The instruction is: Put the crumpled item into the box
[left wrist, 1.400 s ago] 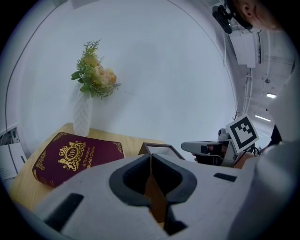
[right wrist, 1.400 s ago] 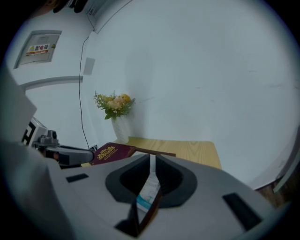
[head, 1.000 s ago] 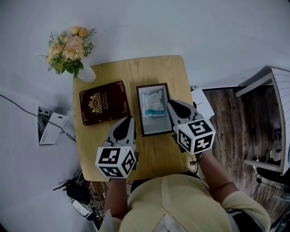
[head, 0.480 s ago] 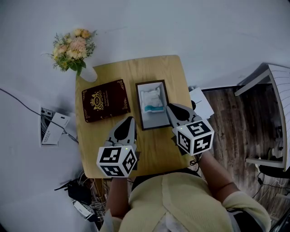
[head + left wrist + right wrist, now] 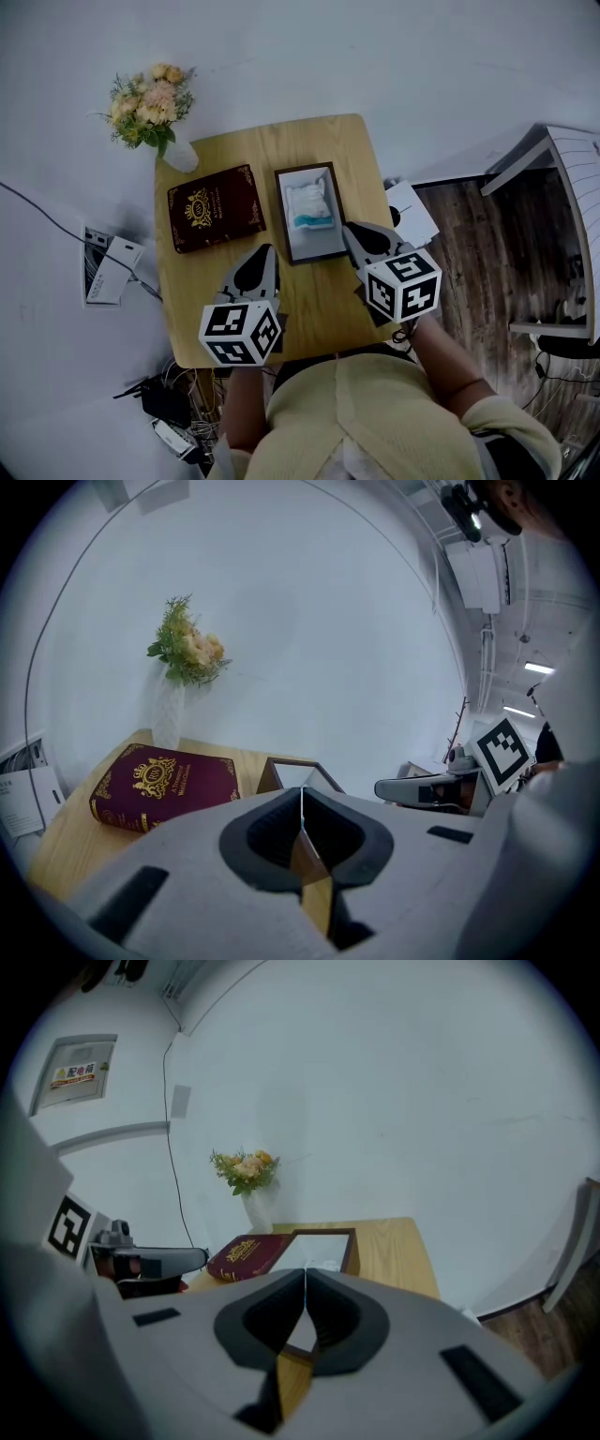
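Note:
A crumpled white and teal item (image 5: 308, 202) lies inside the dark-framed box (image 5: 331, 252) on the small wooden table (image 5: 323, 309). My left gripper (image 5: 264, 249) hovers over the table's front, just left of the box, jaws shut with nothing between them. My right gripper (image 5: 349, 230) sits at the box's front right corner, also shut and empty. In the left gripper view the box (image 5: 281, 772) shows beyond the shut gripper (image 5: 302, 790). In the right gripper view the box (image 5: 349, 1246) lies ahead of the shut gripper (image 5: 306, 1271).
A dark red book (image 5: 215, 207) lies left of the box. A vase of flowers (image 5: 148, 106) stands at the table's far left corner. Cables and a white device (image 5: 108, 271) lie on the floor at left, papers (image 5: 411, 211) and a white frame (image 5: 548, 169) at right.
The right gripper has drawn back from over the box toward the person. The left gripper has barely moved. The crumpled item stays in the box.

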Tool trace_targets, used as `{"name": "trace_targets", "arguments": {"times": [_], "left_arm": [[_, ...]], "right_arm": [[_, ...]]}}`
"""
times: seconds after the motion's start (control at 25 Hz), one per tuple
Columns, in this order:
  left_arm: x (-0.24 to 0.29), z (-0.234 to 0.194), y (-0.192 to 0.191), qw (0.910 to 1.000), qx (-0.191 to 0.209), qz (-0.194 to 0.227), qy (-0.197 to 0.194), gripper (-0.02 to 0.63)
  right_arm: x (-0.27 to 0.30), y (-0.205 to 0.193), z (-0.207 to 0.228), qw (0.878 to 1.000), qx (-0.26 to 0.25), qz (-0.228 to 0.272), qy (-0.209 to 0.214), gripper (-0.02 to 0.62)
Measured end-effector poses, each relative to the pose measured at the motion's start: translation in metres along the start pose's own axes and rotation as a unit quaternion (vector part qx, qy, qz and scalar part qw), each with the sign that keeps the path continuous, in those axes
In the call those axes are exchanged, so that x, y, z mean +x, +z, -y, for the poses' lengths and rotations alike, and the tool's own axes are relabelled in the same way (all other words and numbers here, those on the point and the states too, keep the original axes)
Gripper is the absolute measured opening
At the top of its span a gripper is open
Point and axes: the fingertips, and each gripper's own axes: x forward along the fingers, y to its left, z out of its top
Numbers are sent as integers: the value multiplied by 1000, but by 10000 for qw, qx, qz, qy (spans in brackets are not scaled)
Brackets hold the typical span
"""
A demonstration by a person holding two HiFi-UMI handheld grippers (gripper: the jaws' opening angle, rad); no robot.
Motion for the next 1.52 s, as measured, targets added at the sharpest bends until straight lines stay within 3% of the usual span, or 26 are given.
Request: {"name": "trace_targets", "arguments": {"times": [1.52], "left_arm": [[-16, 26, -35, 9994, 37, -334, -129, 25]], "right_arm": [[-40, -37, 0, 9992, 314, -229, -17, 29]]}}
